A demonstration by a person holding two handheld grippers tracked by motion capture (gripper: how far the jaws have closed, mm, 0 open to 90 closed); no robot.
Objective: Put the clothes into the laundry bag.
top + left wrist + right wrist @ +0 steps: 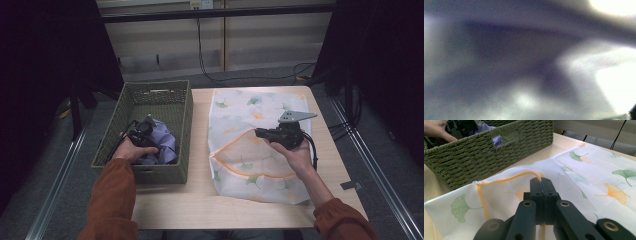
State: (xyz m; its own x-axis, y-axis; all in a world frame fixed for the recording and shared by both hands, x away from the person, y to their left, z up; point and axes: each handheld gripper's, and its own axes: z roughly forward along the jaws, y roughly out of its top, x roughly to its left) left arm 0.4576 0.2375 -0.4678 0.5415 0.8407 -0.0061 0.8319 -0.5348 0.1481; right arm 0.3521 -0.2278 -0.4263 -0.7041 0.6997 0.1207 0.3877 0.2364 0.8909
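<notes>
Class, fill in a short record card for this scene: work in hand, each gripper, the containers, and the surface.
work in hand: moving a garment from basket to laundry bag, apparently
right gripper: shut on the orange-trimmed opening edge of the laundry bag, holding it up
left gripper: down in the basket at the lilac garment; jaw state unclear, its own view blurred by cloth
basket: green woven, on the table's left edge
bag print: ginkgo leaves, green and orange on white
table: light wood

Rough woven green basket, soft lilac cloth, thin printed fabric bag, smooth pale wooden table.
</notes>
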